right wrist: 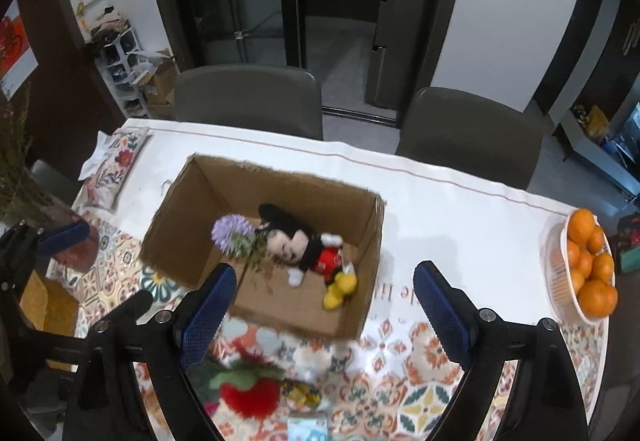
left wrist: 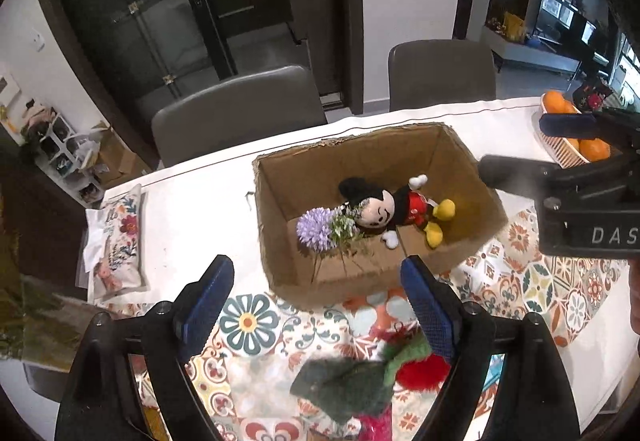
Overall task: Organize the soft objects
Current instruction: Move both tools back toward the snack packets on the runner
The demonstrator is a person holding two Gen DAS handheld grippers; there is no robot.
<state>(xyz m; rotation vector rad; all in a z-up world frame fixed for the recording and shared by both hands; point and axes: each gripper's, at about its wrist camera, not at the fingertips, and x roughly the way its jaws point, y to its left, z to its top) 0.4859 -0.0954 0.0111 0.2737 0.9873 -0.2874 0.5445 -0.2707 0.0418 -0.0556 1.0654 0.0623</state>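
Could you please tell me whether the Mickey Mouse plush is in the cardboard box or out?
In: the Mickey Mouse plush lies on the cardboard box floor.

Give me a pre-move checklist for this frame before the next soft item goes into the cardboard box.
1. Left claw open, nothing between its pads: ok.
2. Right claw open, nothing held: ok.
3. Cardboard box open-topped with free floor space: ok.
4. Mouse plush and purple flower lie inside the box: ok.
5. Red and green soft item is on the patterned cloth, outside the box: not ok.
6. Its exact shape for gripping, blurred: cannot tell.
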